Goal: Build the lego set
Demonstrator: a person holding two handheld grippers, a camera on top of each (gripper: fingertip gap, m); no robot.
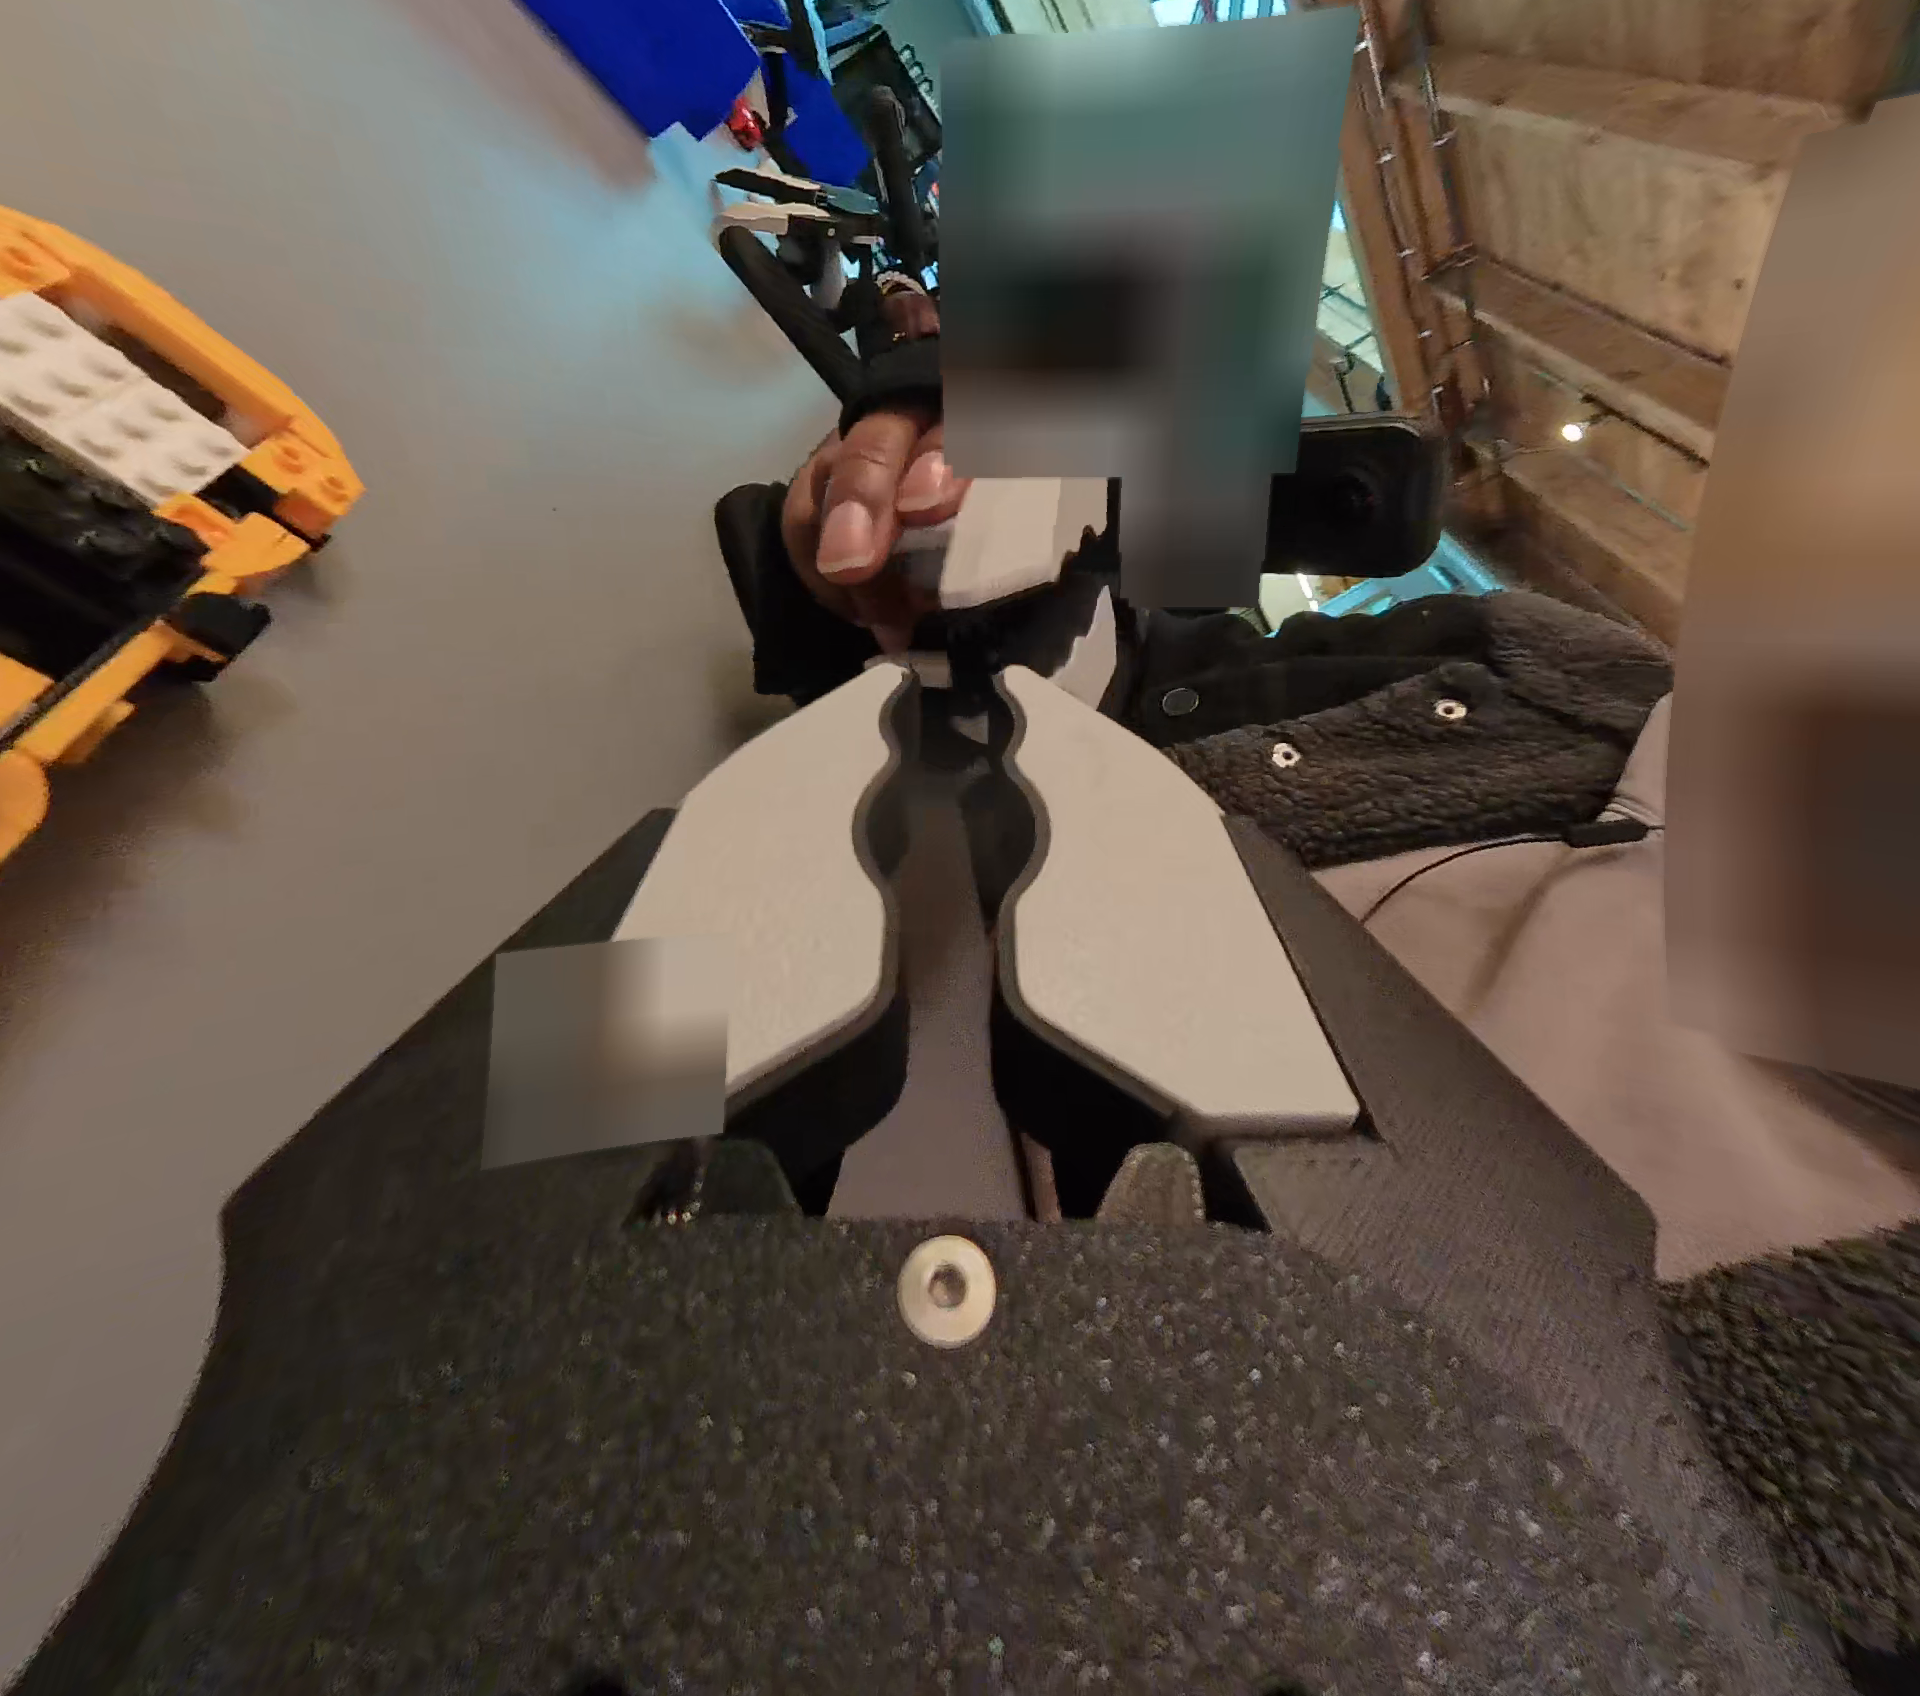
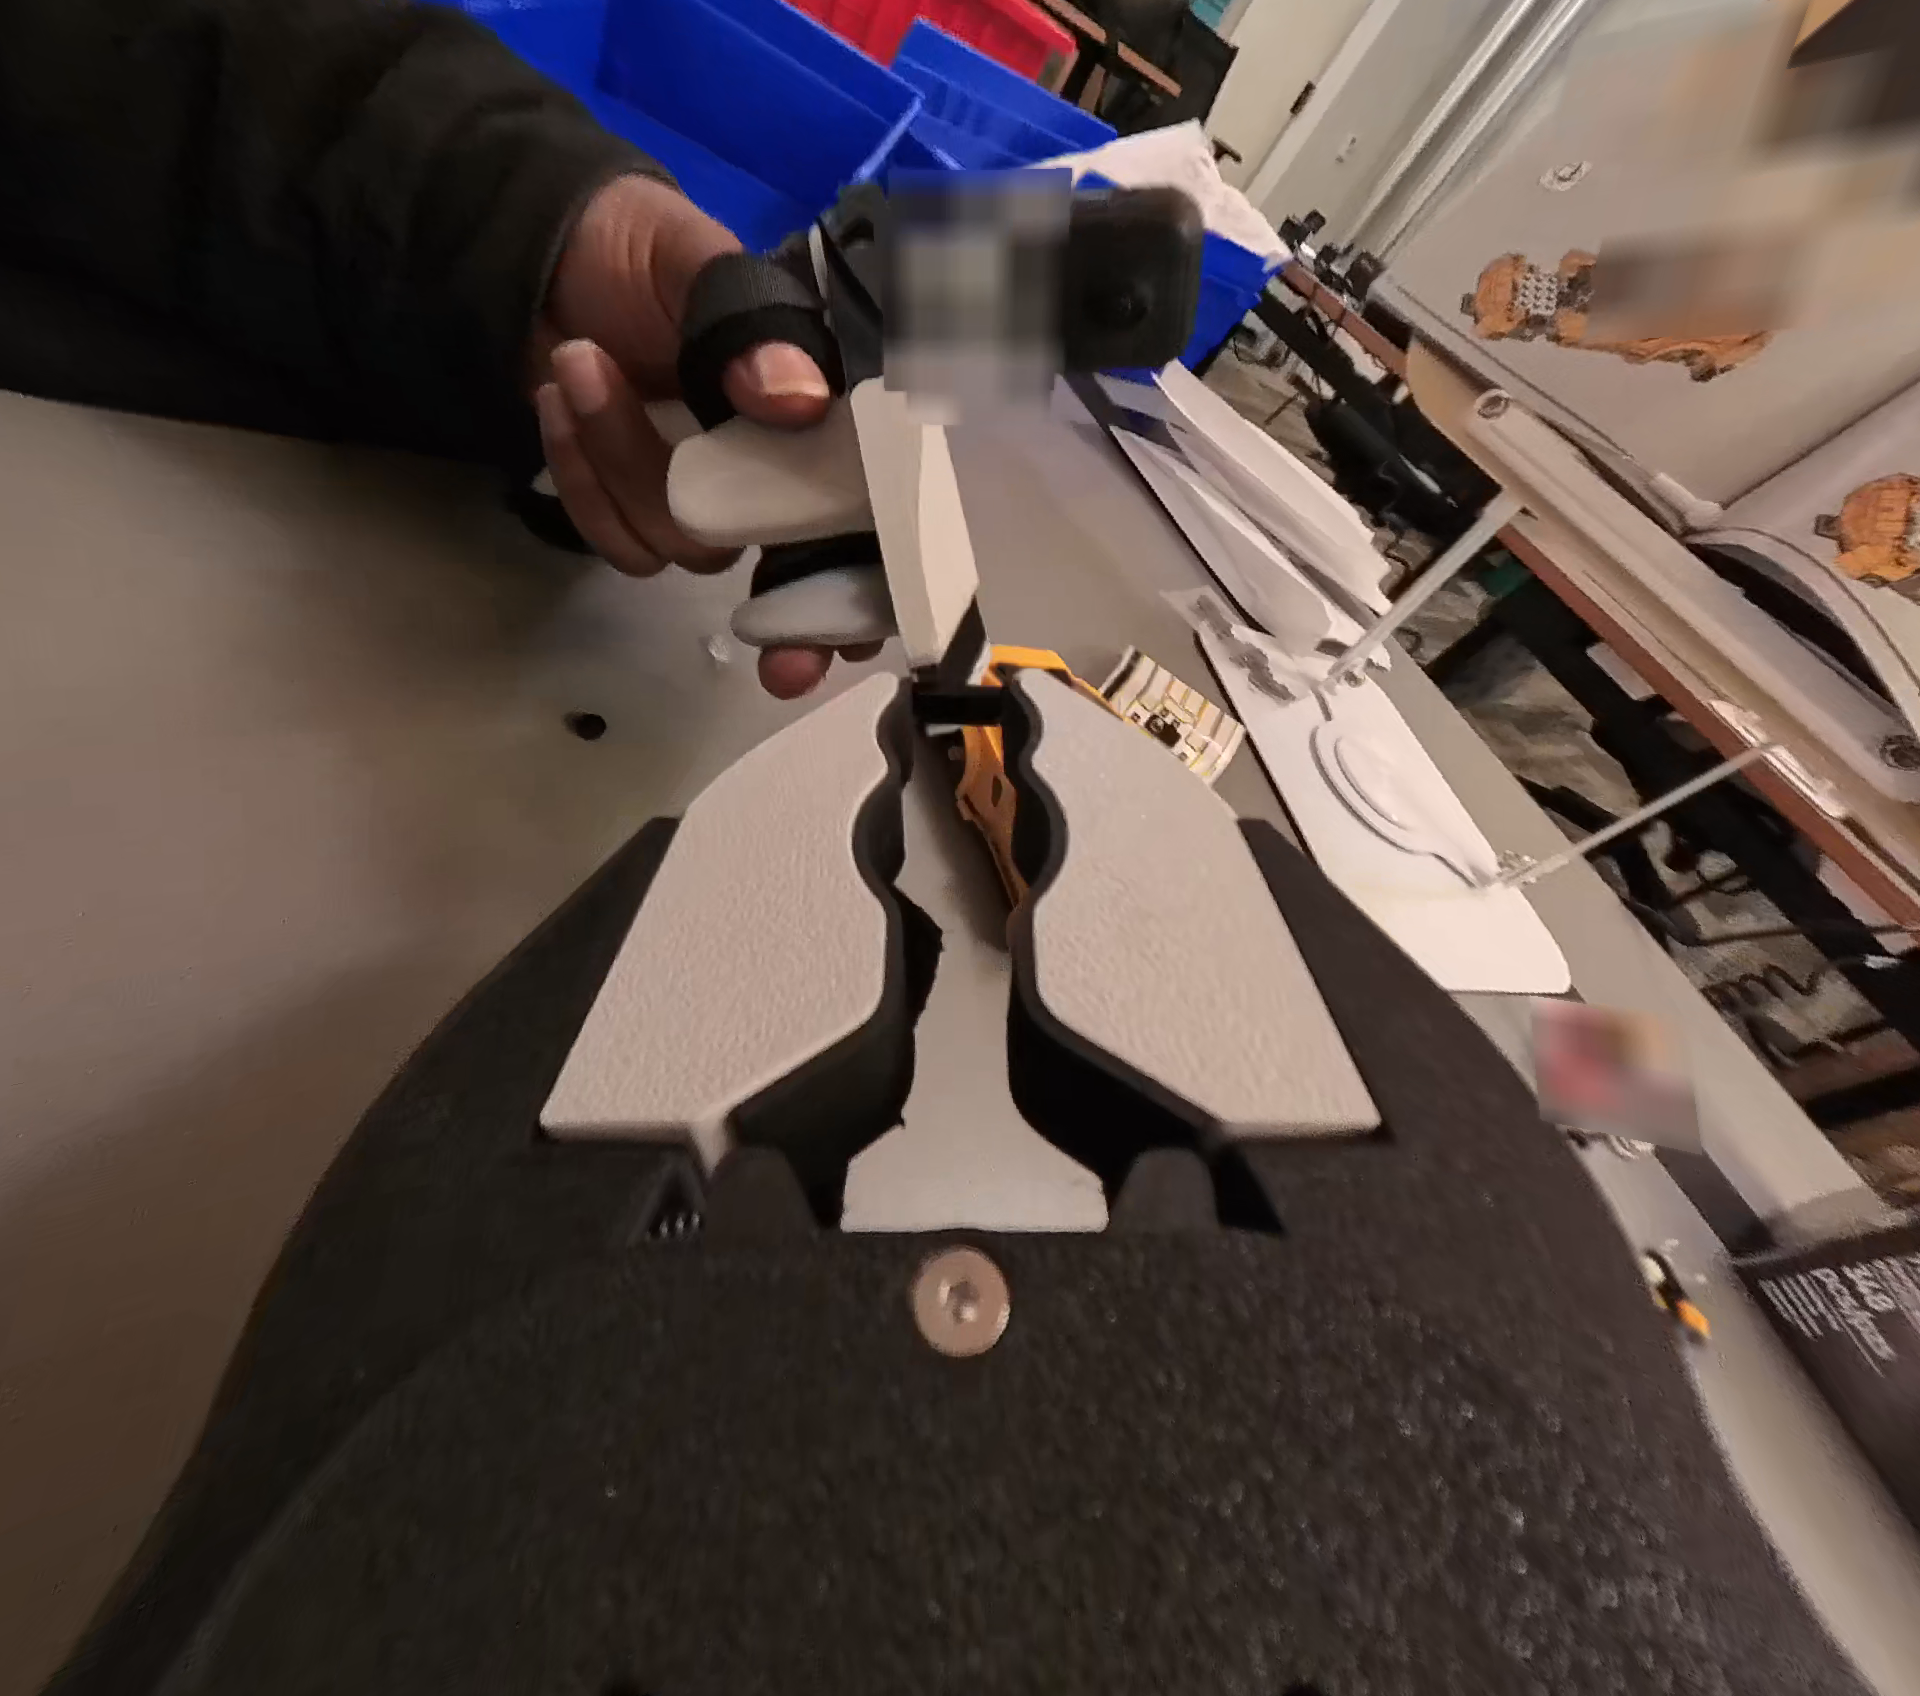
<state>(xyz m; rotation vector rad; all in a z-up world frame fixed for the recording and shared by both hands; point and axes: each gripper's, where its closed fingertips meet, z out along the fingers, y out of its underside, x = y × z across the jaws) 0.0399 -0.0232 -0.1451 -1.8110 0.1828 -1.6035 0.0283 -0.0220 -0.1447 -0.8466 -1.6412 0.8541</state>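
Holding: a small black piece [image 2: 956, 704] is pinched at the tips of the right gripper [image 2: 958, 701], and the left gripper [image 1: 961, 675] is closed on the same piece, tip to tip.
Axis: the piece is seen lying crosswise between the right tips.
Model: the orange lego model [image 1: 156, 483] is left on the grey table [image 1: 436, 212], well to the left gripper's left.
Nearer: the left gripper is judged closer to the model.

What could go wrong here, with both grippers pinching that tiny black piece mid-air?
1. The small black piece sits only at the fingertips of the right gripper and the left gripper; a slight twist could drop it.
2. It might fall past the table edge into the person's lap.
3. Both cameras see little of the orange model, so alignment is hard.
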